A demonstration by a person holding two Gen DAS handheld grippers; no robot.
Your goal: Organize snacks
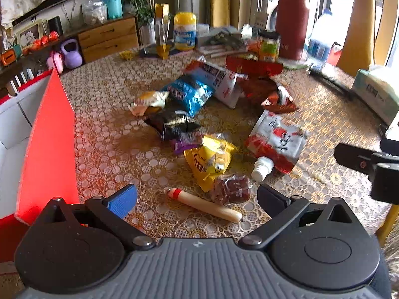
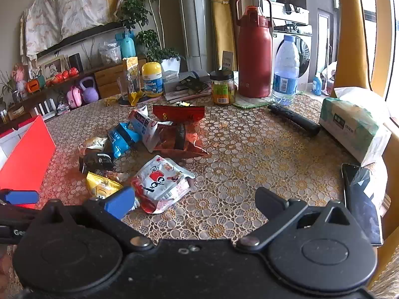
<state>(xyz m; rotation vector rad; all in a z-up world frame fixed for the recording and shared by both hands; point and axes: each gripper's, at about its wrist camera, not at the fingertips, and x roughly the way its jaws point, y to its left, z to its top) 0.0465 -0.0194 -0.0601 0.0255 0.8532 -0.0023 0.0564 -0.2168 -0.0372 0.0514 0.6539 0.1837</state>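
Left wrist view: left gripper (image 1: 197, 195) hangs low over the table (image 1: 324, 124), jaws spread wide w/ nothing between the pads. The landmark here is the yellow snack bag (image 1: 210, 162), lying near the middle of the lace cloth. Just in front of it, toward the camera, sits a sausage stick (image 1: 205, 205), and touching the bag's near-right corner is a small clear pack of dark red pieces (image 1: 232, 190); contents prob. dried fruit or meat, too blurred to tell. Right of the yellow bag lies a white-and-red spout pouch (image 1: 276, 140), cap end pointing at the camera. Behind the yellow bag is a black packet (image 1: 172, 123), then a blue packet (image 1: 190, 94) further back. Well left of the yellow bag stands a red box flap (image 1: 49, 149).

Right wrist view: right gripper (image 2: 197, 200) is also open wide and empty, above the cloth. The spout pouch (image 2: 162, 184) lies just past its blue-padded finger, w/ the yellow snack bag (image 2: 102, 186) beside it on the left. A tall red flask (image 2: 254, 54) stands far behind them.
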